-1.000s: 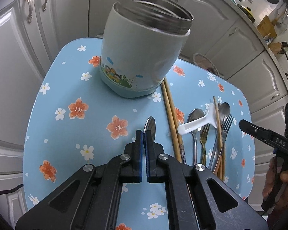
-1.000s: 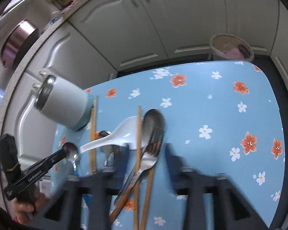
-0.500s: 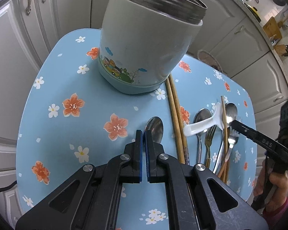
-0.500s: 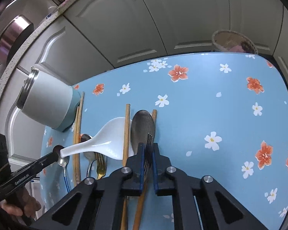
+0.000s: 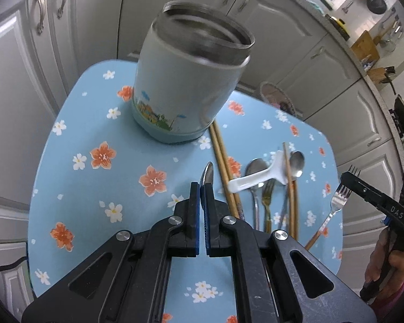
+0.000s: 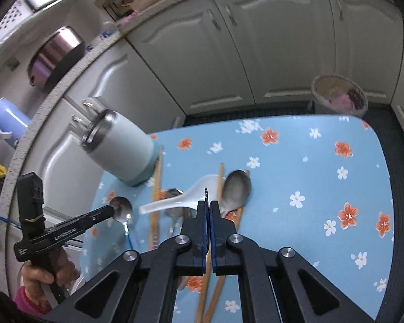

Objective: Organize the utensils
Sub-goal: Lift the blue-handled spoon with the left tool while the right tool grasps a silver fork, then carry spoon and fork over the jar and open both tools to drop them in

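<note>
Steel fork (image 5: 340,198) is now rising off the pile, pinched in the right gripper (image 6: 209,206); left gripper (image 5: 202,188) is still pinching its spoon (image 6: 121,210); both look bound for the jar (image 5: 191,80).

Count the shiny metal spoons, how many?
3. One shiny metal spoon is pinched in the left gripper; one lies partly under the white ceramic spoon; one lies beside a wooden chopstick. Others may hide underneath.

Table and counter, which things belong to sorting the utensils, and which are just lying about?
Job in hand: left tongs gripping a spoon; right tongs gripping a fork; jar; chopsticks; white soup spoon; gold fork.
Lying about: floor basket; counter pot; blue cup.
</note>
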### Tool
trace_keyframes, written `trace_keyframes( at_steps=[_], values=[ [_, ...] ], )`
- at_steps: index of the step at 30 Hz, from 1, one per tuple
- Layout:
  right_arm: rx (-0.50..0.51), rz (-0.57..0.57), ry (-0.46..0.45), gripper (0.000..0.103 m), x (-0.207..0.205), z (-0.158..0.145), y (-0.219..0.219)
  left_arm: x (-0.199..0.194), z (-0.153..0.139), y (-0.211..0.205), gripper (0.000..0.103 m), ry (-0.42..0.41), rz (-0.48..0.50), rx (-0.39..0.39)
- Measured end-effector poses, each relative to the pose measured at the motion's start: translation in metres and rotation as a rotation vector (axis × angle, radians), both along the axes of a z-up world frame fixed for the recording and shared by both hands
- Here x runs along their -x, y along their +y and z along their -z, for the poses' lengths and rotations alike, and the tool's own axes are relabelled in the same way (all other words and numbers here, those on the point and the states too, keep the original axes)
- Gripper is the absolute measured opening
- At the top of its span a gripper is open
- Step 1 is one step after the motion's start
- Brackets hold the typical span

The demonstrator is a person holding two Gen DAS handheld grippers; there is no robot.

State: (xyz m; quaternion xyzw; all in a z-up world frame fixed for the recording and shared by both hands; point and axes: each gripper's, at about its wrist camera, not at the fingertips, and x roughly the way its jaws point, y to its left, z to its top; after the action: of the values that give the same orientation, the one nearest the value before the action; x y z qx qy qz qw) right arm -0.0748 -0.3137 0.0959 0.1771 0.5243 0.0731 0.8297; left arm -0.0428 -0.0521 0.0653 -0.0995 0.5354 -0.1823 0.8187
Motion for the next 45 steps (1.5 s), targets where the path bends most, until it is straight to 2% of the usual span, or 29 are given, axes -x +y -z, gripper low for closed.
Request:
trace_keyframes(
  at_steps=[10, 21, 31, 45],
  values=[
    [0.045, -0.069, -0.081, 0.001, -0.002, -0.051, 0.016, 0.017, -0.047, 0.0, 0.001, -0.101, 0.03, -0.004],
    [0.084, -0.124, -0.179, 0.001, -0.036, -0.11, 0.036, 0.018, -0.106, 0.011, 0.001, -0.197, 0.017, -0.013],
    [0.124, -0.149, -0.2, 0.001, -0.077, -0.134, 0.056, -0.009, -0.146, 0.027, 0.001, -0.278, -0.03, -0.049],
    [0.187, -0.161, -0.305, 0.001, -0.161, -0.193, 0.09, -0.076, -0.186, 0.038, 0.001, -0.365, -0.079, -0.122]
  ],
)
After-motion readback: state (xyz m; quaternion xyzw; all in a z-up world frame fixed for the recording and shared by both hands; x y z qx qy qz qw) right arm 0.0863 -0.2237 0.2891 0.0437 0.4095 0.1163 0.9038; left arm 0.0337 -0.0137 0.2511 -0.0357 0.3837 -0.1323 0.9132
